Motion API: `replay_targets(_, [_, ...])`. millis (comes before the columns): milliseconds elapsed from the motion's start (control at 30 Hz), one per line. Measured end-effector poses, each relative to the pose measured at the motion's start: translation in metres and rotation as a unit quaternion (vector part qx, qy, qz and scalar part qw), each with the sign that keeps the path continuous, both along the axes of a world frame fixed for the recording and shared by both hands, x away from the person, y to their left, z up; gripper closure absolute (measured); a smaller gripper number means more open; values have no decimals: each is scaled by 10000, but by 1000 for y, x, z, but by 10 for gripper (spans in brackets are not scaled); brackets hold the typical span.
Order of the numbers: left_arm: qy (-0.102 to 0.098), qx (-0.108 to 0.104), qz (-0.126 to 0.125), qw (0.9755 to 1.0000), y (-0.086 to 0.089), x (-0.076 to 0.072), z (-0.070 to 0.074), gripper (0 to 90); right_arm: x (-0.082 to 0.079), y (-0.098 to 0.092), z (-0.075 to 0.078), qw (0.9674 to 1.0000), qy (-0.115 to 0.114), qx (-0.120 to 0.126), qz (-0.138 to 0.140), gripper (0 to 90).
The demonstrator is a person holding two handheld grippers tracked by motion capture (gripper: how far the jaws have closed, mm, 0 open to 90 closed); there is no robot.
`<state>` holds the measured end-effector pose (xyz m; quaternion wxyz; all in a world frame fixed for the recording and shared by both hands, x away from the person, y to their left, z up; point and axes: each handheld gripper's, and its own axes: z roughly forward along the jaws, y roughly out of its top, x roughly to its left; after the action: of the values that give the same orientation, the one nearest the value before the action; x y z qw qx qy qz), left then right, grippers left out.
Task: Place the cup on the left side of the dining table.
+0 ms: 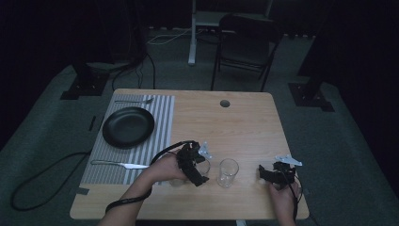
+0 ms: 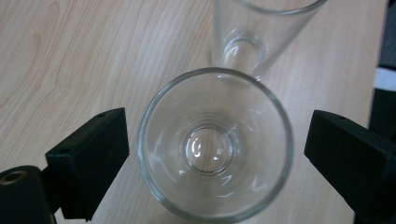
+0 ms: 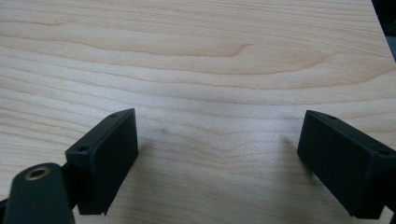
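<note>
Left claw [image 2: 210, 154] stands apart around the near glass [image 2: 215, 144]; centre it, then close gently, clear of the far glass [image 2: 261, 32].

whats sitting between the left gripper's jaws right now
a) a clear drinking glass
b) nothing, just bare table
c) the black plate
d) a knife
a: in the left gripper view a clear glass stands upright between the two black jaws of the left gripper, with a gap showing on each side, so the pads do not press on it yet; a second glass stands just beyond it.
</note>
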<state>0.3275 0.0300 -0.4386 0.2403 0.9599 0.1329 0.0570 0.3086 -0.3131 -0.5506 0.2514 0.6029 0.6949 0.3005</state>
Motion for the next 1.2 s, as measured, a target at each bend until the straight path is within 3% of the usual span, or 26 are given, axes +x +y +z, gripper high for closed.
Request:
replay_targets(267, [-50,378,-20,9993,-9,3,-4,167,0,0,0,10000,-1,1,0,118])
replay_targets(300, [-37,385,-45,9992,-10,3,-4,167,0,0,0,10000,0,0,0,118])
replay_targets(367, [-36,345,-24,9994,-11,3,-2,258,0,0,0,10000,-1,0,1,118])
replay_targets(400, [-57,422,-39,9991,-13,3,-1,273,0,0,0,10000,-1,1,-1,118])
replay_targets(533, [43,516,-47,9986,-16,5,-1,279,0,0,0,10000,-1,1,-2,118])
replay_targets(800, [182,402,-73,9990,-18,9,0,286,0,0,0,10000,-2,4,-4,118])
replay_targets(1133, [56,404,-96,9991,-18,12,1,286,0,0,0,10000,1,5,-3,118])
replay_targets(1200, [15,325,-84,9994,-17,13,2,287,0,0,0,10000,0,7,-5,118])
